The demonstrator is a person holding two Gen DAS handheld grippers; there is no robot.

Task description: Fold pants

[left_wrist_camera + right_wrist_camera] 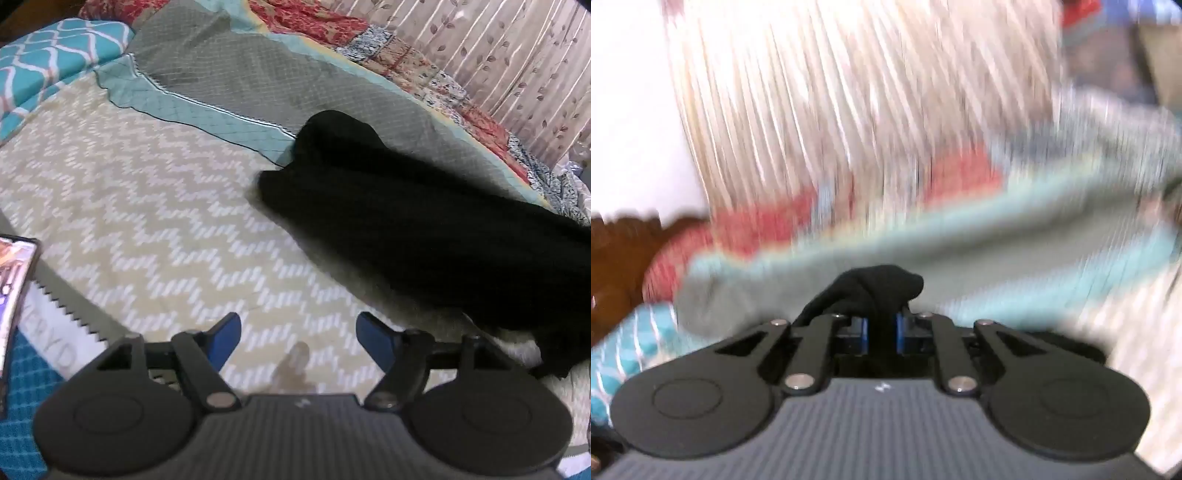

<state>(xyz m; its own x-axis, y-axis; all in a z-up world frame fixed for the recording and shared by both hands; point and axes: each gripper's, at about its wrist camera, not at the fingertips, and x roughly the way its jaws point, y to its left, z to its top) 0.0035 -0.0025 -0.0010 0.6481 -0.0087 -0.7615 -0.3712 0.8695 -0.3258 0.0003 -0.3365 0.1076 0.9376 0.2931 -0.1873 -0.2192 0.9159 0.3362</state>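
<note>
The black pants (424, 236) lie in a long bunched strip across the bed, from the middle toward the right edge of the left wrist view. My left gripper (299, 332) is open and empty, low over the chevron sheet, left of and apart from the pants. My right gripper (881, 328) is shut on a fold of the black pants (875, 288), which bunches up above its blue pads (863, 330). The right wrist view is heavily blurred.
A beige chevron sheet (129, 206) covers the bed. A grey and teal quilt (221, 74) lies behind the pants. A teal patterned pillow (55, 48) is far left. A phone (14, 291) lies at the left edge. A leaf-print curtain (517, 55) hangs behind.
</note>
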